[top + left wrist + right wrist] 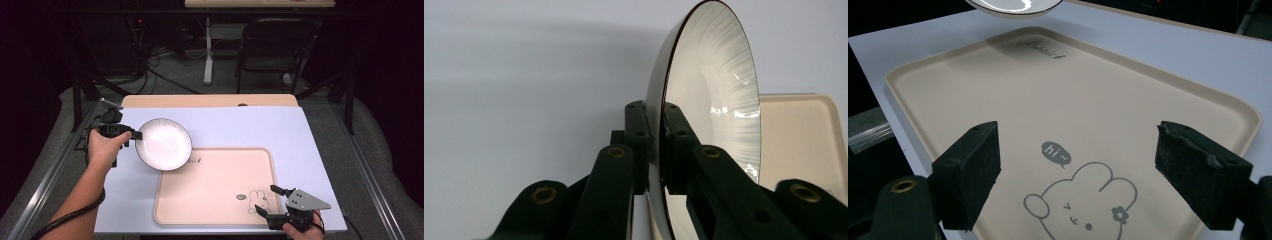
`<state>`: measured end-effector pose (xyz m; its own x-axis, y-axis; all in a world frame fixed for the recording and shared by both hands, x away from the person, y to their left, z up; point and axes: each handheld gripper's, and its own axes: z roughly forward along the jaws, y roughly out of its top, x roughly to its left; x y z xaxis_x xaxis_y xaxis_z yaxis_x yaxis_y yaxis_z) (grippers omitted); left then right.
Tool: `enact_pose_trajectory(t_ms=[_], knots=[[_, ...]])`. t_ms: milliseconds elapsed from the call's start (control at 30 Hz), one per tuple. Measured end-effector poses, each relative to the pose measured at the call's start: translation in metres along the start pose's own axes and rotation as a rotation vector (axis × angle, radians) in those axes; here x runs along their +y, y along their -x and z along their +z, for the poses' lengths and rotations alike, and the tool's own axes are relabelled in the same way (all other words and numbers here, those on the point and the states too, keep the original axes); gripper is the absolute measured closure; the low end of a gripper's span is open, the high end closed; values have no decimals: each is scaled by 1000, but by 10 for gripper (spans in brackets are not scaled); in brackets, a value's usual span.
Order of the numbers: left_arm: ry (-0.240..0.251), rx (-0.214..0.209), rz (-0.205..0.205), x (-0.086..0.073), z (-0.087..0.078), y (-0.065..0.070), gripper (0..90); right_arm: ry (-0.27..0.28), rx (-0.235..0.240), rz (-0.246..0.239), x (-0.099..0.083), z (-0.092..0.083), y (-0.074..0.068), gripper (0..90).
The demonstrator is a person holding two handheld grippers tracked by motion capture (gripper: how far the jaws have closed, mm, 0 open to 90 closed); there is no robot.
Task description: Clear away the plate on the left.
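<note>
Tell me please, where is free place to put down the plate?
The tray is bare except where the plate, held by the left gripper, overhangs its top-left corner. The right gripper hovers open at its bottom-right, near the rabbit print. The white table is also bare beyond the tray and at its right.

Black folding chair [276,47] beyond the table, cables [165,52] on the floor, grey table leg [208,50]
</note>
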<state>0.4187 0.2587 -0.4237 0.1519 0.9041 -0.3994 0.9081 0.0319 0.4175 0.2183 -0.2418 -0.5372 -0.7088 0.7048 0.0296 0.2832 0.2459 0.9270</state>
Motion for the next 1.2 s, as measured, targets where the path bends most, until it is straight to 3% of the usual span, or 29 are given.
enact_pose_trajectory(t_ms=[767,1200], knots=[[-62,-86,132,-4,32,59,836,3,2,-2,0,-1,0,178],[-84,-128,182,-7,42,87,835,5,4,0,0,-1,0,178]])
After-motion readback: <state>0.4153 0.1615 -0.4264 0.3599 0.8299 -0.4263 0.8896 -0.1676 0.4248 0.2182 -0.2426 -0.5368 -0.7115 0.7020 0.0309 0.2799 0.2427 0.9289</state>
